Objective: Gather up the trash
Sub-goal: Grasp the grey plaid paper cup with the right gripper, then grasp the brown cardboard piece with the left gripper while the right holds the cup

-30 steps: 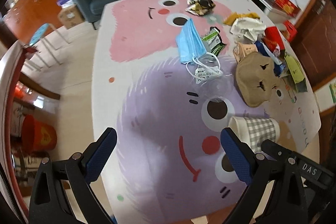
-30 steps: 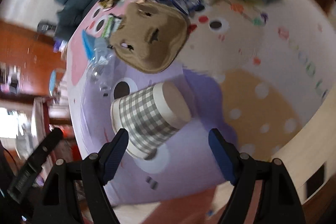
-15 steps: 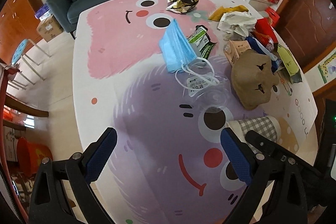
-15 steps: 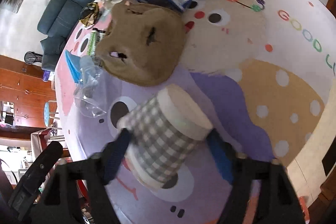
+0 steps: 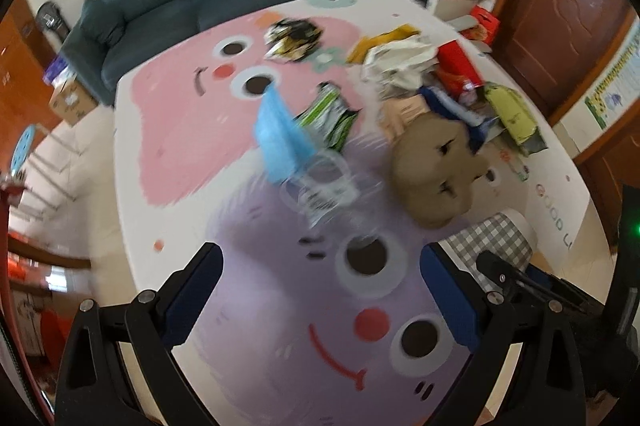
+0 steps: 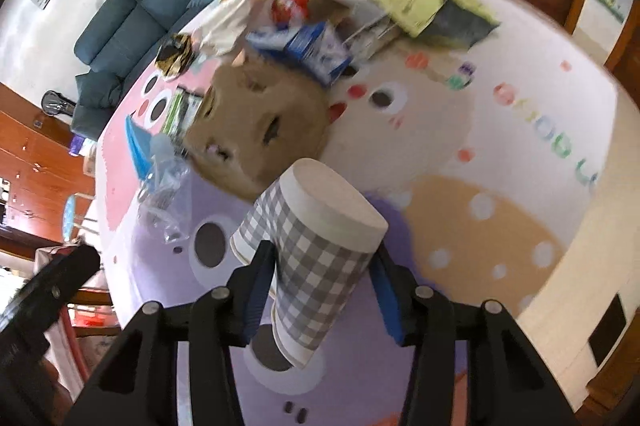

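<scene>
Your tabletop [image 5: 168,130], under its cartoon cover, carries a litter heap at the far right edge. Nearer lie a brown paper bag [image 6: 256,130], a blue mask [image 5: 280,134] and clear plastic [image 5: 324,186]. Your right claw [image 6: 320,290] is closing, both pads against the checked cup [image 6: 312,258], tilted. Your left claw [image 5: 320,290] hangs apart, empty.
</scene>
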Tool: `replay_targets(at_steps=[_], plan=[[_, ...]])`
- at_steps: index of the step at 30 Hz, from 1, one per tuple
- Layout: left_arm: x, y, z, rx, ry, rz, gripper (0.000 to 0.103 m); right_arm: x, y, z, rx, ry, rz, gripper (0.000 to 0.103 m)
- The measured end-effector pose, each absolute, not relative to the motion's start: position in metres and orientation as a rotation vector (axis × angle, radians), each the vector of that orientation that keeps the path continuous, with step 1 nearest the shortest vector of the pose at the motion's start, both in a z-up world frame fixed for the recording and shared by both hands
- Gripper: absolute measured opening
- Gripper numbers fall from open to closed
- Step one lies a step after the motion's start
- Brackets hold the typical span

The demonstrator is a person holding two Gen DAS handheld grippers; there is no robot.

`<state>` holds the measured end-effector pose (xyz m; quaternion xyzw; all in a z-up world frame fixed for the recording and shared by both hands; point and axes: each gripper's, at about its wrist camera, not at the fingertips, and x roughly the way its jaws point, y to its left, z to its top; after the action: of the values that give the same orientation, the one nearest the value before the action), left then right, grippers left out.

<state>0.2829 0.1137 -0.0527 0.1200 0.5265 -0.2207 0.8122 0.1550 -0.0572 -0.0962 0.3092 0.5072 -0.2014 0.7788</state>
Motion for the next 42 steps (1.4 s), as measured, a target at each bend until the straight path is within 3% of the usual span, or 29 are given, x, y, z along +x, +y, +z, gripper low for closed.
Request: replay_targets(at_steps=[14,27,28,31,39,42], plan=[[0.341,0.003,-0.074,0.402,1.219,-0.742,0.098,0.145,-0.112,-0.080,0.608,1.032,-0.530,0.048],[0.354,-0.017,-0.115,0.434,1.334,-0.811,0.097,0.171,-0.114,-0.096,0.585,1.090,-0.480,0.048],[0.354,-0.016,-0.115,0.426,1.338,-0.814,0.096,0.171,-0.114,-0.097,0.587,1.097,-0.475,0.048],[0.354,-0.015,-0.115,0.351,1.388,-0.865,0.075,0.170,-0.115,-0.100,0.604,1.108,-0.467,0.048],[0.339,-0.008,-0.090,0.313,1.342,-0.850,0.056,0.161,-0.115,-0.094,0.620,1.098,-0.453,0.048],[0.327,-0.006,-0.084,0.331,1.328,-0.831,0.056,0.156,-0.115,-0.091,0.620,1.097,-0.446,0.048]])
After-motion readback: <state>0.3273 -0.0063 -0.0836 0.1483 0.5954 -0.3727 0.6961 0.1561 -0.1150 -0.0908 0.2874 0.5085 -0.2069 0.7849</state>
